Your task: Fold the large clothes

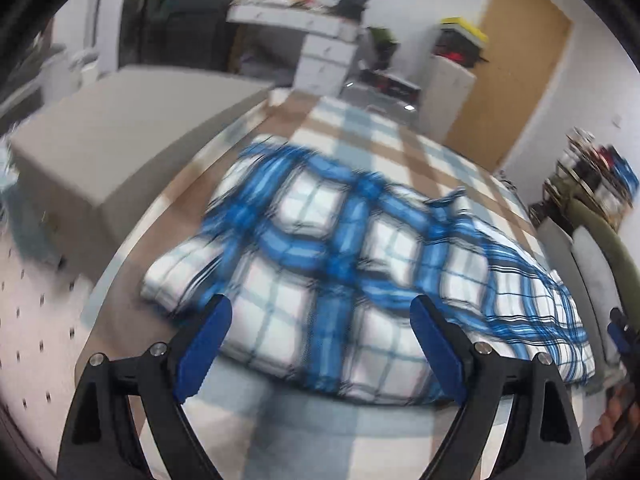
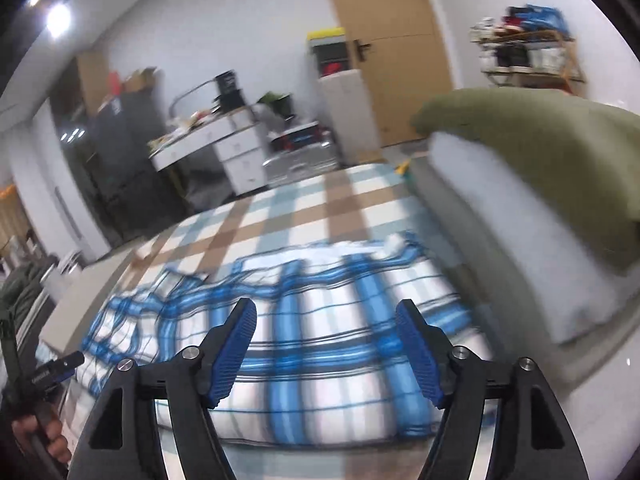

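Two grippers hang over the bed, the left gripper [image 1: 320, 320] and the right gripper [image 2: 326, 322], both wide apart and holding nothing. Just past them the blue checked shirt [image 1: 340, 264] lies folded on the checked bedsheet [image 1: 384, 128]. Far back stands a white desk [image 2: 224, 140].

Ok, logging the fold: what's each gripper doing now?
Left gripper: open, holding nothing, above the plaid garment.
Right gripper: open, holding nothing.
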